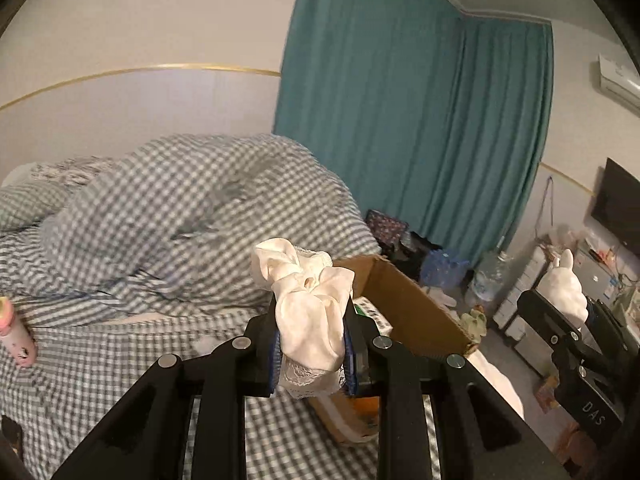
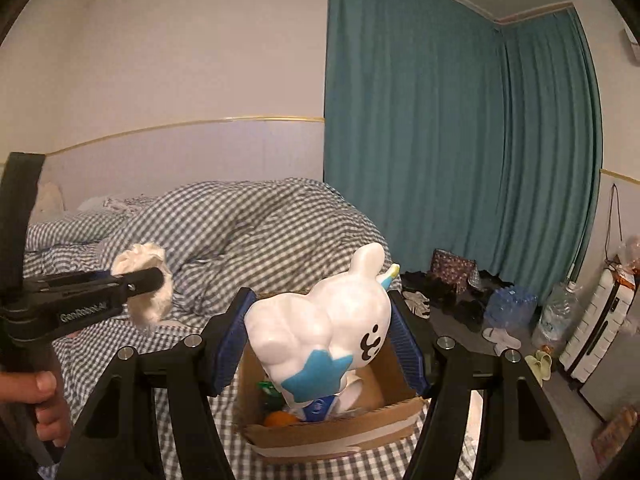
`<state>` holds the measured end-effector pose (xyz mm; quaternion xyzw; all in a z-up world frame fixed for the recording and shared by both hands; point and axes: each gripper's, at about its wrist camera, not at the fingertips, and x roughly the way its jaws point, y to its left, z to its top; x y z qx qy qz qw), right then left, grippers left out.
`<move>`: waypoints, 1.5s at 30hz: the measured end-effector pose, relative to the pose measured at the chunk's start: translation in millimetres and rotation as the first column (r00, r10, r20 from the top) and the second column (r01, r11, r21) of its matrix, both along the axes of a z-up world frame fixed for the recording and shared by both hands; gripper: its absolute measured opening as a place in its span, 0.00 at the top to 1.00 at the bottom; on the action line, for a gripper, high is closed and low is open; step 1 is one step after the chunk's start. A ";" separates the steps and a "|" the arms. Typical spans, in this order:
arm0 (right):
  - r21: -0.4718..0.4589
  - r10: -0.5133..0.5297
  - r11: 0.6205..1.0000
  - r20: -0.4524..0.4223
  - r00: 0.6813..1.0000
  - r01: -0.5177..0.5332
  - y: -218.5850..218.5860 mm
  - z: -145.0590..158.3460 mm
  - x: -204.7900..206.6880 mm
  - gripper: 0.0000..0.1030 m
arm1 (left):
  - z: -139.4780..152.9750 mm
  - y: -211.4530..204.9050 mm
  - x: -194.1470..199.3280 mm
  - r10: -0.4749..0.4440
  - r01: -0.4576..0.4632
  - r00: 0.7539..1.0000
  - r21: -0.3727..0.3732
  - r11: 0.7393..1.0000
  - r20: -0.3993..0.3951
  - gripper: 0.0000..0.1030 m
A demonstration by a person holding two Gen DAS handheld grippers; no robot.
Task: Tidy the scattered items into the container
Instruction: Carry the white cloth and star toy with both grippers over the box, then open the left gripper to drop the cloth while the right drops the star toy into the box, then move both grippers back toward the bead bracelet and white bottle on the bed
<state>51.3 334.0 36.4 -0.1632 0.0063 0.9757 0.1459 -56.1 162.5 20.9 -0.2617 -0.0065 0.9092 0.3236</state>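
Note:
My left gripper [image 1: 311, 354] is shut on a cream satin cloth with lace trim [image 1: 308, 312] and holds it above the bed, just left of the open cardboard box [image 1: 404, 300]. In the right wrist view the left gripper [image 2: 154, 280] shows at the left with the cloth [image 2: 150, 304]. My right gripper [image 2: 320, 340] is shut on a white rabbit figurine with a blue star [image 2: 324, 328] and holds it over the box [image 2: 320, 436]. The box holds an orange [image 2: 280, 419] and green and blue items. The figurine also shows at the right of the left wrist view [image 1: 564, 286].
The box stands on a bed with a checked quilt [image 1: 180, 216]. A pink bottle [image 1: 16, 338] lies on the bed at the far left. Teal curtains [image 2: 440, 140] hang behind. The floor right of the bed holds bags, water bottles [image 2: 510, 304], slippers and a suitcase [image 2: 600, 320].

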 end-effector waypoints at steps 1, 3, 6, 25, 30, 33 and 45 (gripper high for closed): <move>-0.002 -0.006 1.000 0.009 1.000 0.006 6.1 -2.1 -1.8 0.37 | -2.8 7.3 -2.0 -0.009 0.009 1.000 -0.002 1.000 0.010 0.77; -0.009 -0.020 1.000 0.027 0.999 0.020 18.8 -7.2 -6.0 0.37 | -11.3 25.9 -6.3 -0.030 0.030 0.999 -0.014 0.999 0.032 0.77; -0.029 -0.037 0.999 0.052 0.998 0.038 33.2 -16.5 -18.3 0.37 | -26.1 50.9 -15.7 -0.059 0.062 0.996 -0.041 0.997 0.065 0.77; -0.107 -0.048 0.992 0.157 0.986 0.065 88.2 -78.2 -62.5 0.37 | -112.4 134.2 -62.3 -0.104 0.137 0.971 -0.145 0.980 0.216 0.33; -0.121 -0.047 0.990 0.181 0.982 0.069 92.5 -91.7 -71.6 0.37 | -105.8 126.5 -62.1 -0.076 0.099 0.984 -0.144 0.985 0.160 0.12; -0.133 -0.040 0.989 0.201 0.979 0.068 90.9 -99.8 -80.3 0.37 | -100.4 112.9 -64.8 -0.031 0.049 0.993 -0.148 0.988 0.116 0.06; -0.055 -0.047 0.997 0.215 0.975 0.061 47.4 -102.2 -101.6 0.14 | -89.8 41.6 -82.7 0.097 -0.084 0.990 -0.125 0.989 0.102 0.06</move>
